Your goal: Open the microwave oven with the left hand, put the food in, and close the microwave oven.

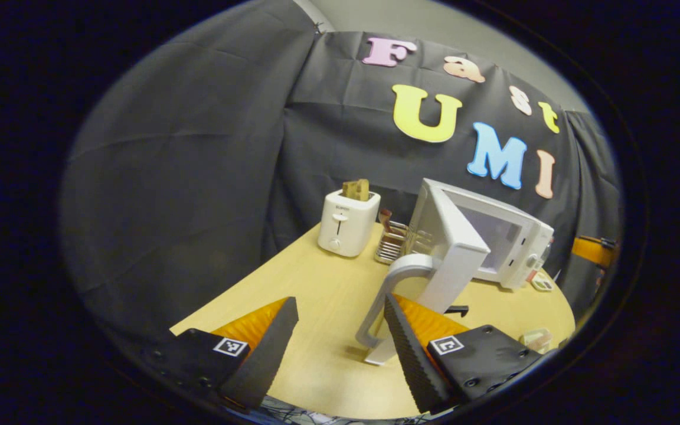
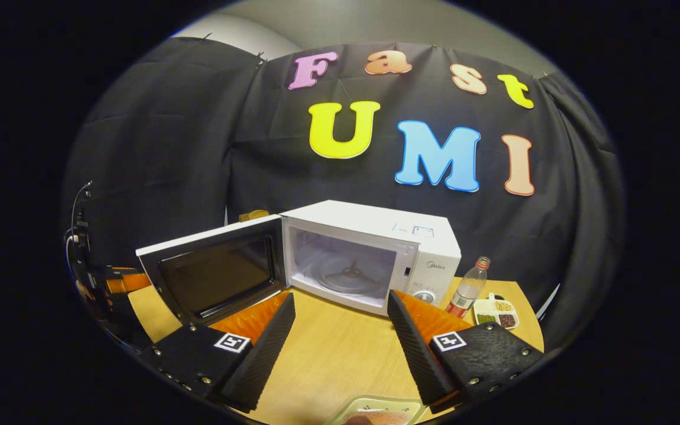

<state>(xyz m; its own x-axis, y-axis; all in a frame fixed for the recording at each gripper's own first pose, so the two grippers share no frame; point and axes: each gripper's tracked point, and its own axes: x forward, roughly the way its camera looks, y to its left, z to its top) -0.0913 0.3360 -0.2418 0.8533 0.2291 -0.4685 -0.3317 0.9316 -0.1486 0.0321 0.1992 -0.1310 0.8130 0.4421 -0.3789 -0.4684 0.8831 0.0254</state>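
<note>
Black cloth drapes round a pale wooden table (image 2: pixel 328 354), smooth and matte, and on it sits my microwave (image 2: pixel 375 248), a boxy white shell with its door (image 2: pixel 216 268) swung wide.

From the left gripper view, my left claw (image 1: pixel 340 336) is released, its ribbed black pads spread apart. The door's curved grey handle (image 1: pixel 384 295) stands just ahead, close against the inner face of the right-hand pad; whether they touch I can't quite tell. Farther ahead to the left are a white toaster (image 1: pixel 349 221) with a slice poking up, and a wire rack (image 1: pixel 393 242) beside it.

From the right gripper view, my right claw (image 2: pixel 340 330) is likewise released and holding nothing. The cavity lies straight ahead between the fingers, with a turntable ring on its floor. Just below the fingertips, at the near edge, is a pale tray (image 2: pixel 375 410) with something brownish on it, probably the food, though it's cropped. Ahead to the right stand a bottle (image 2: pixel 467 289) and a small dish (image 2: pixel 496 311) of grains.

I judge the tray light, rigid and a bit slick, so I'd pinch its rim and keep it level. The door should swing easily and stiffly; pushing on the handle or its outer face should close it.
</note>
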